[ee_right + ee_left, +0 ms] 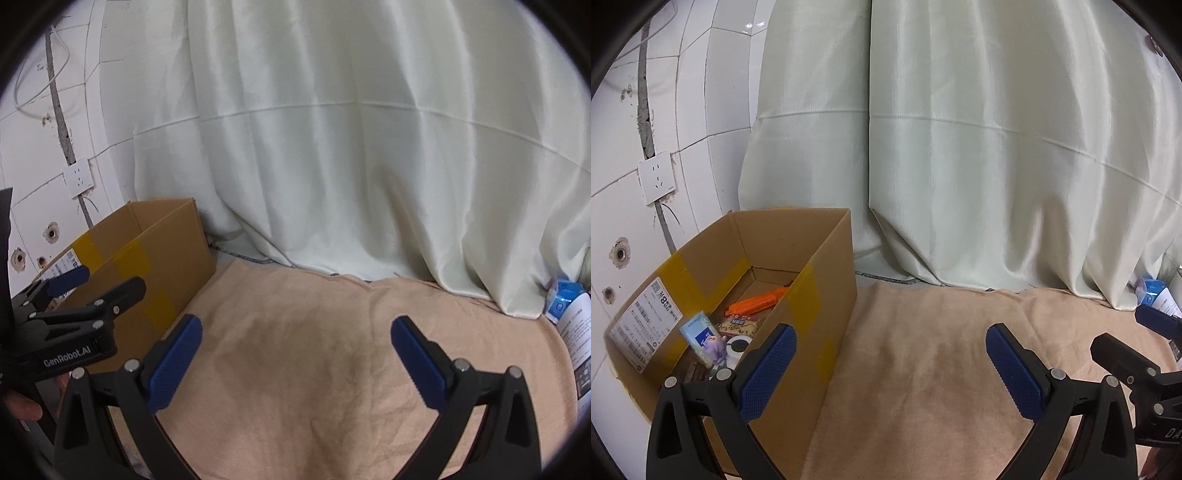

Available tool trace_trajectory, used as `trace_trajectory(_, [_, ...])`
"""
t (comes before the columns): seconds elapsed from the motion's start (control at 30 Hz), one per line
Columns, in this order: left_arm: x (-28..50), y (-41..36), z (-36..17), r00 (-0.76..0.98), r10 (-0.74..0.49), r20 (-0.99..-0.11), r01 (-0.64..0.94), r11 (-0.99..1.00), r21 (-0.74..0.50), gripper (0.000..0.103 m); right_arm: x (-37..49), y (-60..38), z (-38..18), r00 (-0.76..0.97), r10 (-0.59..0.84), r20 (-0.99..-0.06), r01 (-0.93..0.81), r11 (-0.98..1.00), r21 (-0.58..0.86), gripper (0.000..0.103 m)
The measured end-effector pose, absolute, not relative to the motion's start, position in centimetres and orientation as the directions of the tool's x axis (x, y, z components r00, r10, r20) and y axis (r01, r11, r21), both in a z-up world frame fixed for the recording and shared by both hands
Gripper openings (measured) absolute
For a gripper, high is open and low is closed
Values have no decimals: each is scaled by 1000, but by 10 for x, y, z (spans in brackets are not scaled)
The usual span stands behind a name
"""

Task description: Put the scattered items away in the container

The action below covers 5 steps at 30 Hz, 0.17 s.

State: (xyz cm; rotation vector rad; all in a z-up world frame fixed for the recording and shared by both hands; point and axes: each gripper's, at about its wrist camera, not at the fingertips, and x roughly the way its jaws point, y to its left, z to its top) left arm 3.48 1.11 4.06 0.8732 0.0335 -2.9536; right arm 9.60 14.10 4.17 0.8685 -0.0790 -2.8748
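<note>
Left wrist view: tan cloth covering the surface across the lower frame, pale green curtain filling the upper middle and right, white tiled wall with a socket at upper left. Cardboard box at lower left, open-topped, standing on the cloth against the wall. Inside: an orange tool, a tissue pack, a purple toy, a snack packet, a white tape roll. Left gripper spread wide, grasping nothing, its left finger overlapping the box's near wall. Right gripper poking in at right edge.

Right wrist view: same cloth, curtain, wall. Box at left, interior hidden here. Right gripper released wide over bare cloth. Left gripper at left edge beside the box, likewise parted. Shown better here: blue-and-white packaging and a printed sheet at right edge, under the curtain hem.
</note>
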Motion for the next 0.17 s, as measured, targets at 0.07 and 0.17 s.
trace_trajectory(0.07, [36, 9, 43, -844, -49, -534, 64, -998, -10, 103, 96, 138, 44, -826, -145, -545, 120, -989, 83, 103])
trace_trajectory(0.17, [38, 7, 46, -853, -42, -520, 59, -998, -18, 103, 95, 135, 44, -826, -155, -541, 131, -988, 84, 103])
